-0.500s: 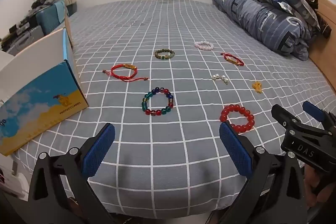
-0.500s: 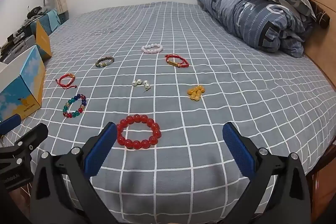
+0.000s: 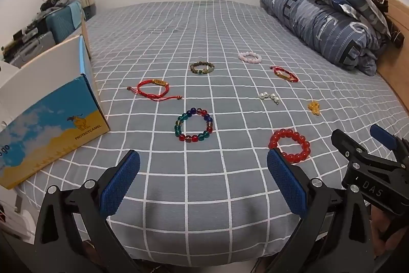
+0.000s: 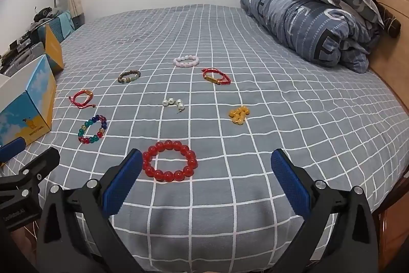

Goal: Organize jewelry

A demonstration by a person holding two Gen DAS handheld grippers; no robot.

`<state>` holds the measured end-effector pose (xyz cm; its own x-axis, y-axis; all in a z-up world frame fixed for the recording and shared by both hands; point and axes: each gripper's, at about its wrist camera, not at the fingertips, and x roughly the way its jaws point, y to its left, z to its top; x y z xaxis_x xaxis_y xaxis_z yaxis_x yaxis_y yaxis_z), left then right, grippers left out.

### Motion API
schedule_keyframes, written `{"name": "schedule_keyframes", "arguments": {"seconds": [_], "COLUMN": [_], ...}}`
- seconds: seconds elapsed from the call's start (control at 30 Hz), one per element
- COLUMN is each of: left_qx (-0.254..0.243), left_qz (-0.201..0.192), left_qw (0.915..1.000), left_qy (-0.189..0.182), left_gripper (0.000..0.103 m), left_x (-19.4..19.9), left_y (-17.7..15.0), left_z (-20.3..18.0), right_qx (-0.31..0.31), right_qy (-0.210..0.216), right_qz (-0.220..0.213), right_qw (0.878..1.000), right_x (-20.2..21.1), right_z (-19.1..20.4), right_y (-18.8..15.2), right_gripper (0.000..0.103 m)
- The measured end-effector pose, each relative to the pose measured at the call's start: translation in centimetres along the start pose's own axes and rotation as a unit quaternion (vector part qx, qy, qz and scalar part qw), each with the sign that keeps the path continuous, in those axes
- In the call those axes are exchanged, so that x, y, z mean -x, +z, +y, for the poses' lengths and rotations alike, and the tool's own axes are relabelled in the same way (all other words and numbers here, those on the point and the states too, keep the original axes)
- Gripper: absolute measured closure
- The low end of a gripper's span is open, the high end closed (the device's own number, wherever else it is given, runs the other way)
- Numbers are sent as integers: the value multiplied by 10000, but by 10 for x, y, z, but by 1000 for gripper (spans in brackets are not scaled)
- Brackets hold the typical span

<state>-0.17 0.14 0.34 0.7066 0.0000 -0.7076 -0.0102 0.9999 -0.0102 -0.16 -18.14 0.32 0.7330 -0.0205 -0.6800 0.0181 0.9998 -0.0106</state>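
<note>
Eight pieces of jewelry lie scattered on the grey checked bedsheet before me, none yet sorted. Nearest is the red bead bracelet, at 11 o'clock from my right gripper and just beside its left pad. At 12 o'clock from my left gripper sits the multicolour glass-bead bracelet. Farther out: a red cord bracelet, a dark stone-bead bracelet, a pale pink bead bracelet, a second red cord bracelet with a gold bar, a few loose pearl pieces and a small amber cluster. Both of my grippers hover over the bed's near edge with jaws spread wide, holding nothing.

I judge the beaded rings light, smooth and apt to slip or roll, probably on elastic; I would pinch across one side of the ring, pressing a little into the soft bedding. The pearls look the fiddliest. An open printed cardboard box stands at 10 o'clock; a folded quilt lies at 1 o'clock.
</note>
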Motion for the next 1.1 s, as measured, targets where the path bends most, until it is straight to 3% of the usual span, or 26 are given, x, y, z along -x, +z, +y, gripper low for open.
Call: {"name": "schedule_keyframes", "arguments": {"seconds": [1.1], "left_qx": [15], "left_qz": [5], "left_qw": [10000], "left_qy": [56], "left_gripper": [6], "left_x": [-1], "left_y": [-1], "left_z": [-2], "right_qx": [-35], "right_qy": [44], "right_qz": [-47], "right_qw": [10000], "right_x": [1], "right_z": [2], "right_y": [0], "right_gripper": [7]}}
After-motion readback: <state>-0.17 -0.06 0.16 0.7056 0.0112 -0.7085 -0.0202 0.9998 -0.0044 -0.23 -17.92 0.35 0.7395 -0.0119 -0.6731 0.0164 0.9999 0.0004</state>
